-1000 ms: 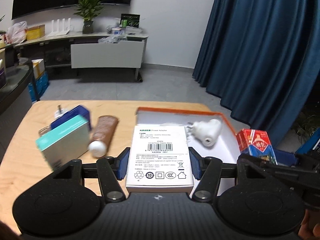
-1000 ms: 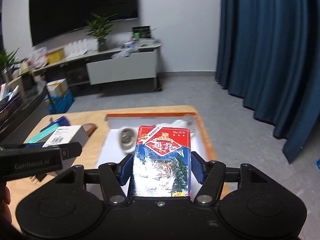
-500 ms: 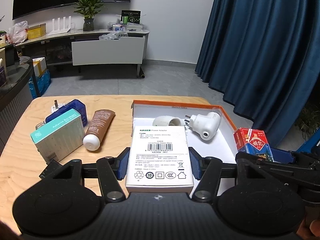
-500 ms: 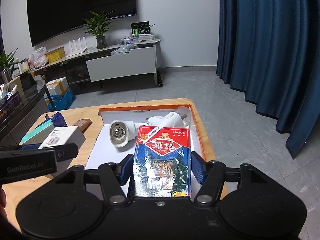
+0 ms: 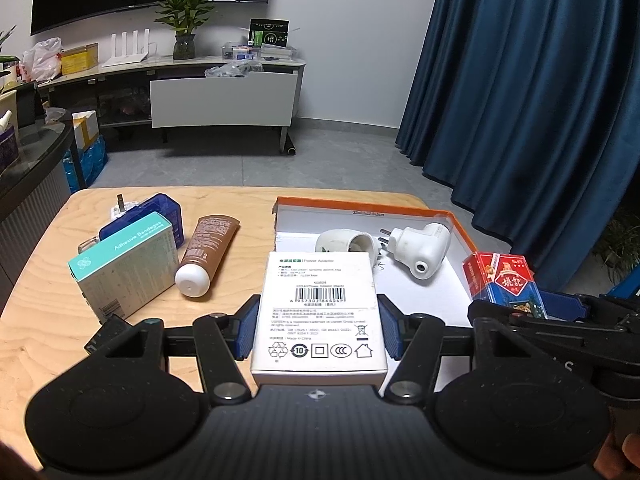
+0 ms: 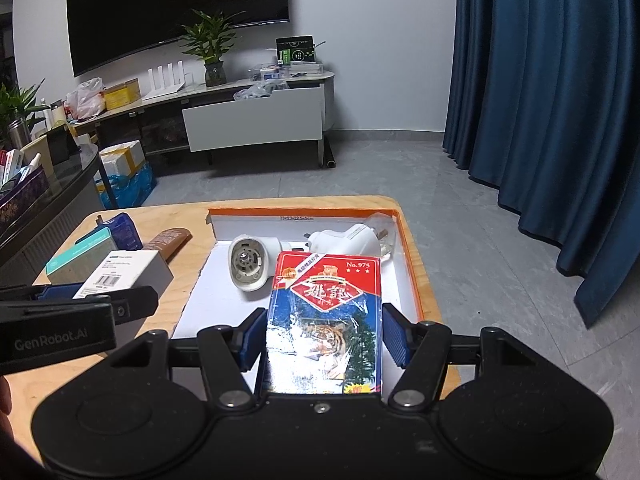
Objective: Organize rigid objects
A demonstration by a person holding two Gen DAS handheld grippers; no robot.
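Left wrist view: left gripper (image 5: 316,330) clamped on white power adapter box (image 5: 320,312), barcode label up, held above near-left corner of orange-rimmed tray (image 5: 460,226); two white plugs (image 5: 416,246) inside tray; teal bandage box (image 5: 124,268) and brown tube (image 5: 204,254) on wooden table (image 5: 40,320). Scene sharper than 1.0 s ago, tray farther ahead.

Right wrist view: right gripper (image 6: 324,338) grasping red-and-blue card pack (image 6: 326,322), tiger print up, over tray interior; framing close to 0.5 s ago.

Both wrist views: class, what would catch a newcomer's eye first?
The white power adapter box clamped in the left gripper, and the red-and-blue card pack clamped in the right gripper. Beyond them, the orange-rimmed tray holds two white plug-in devices.
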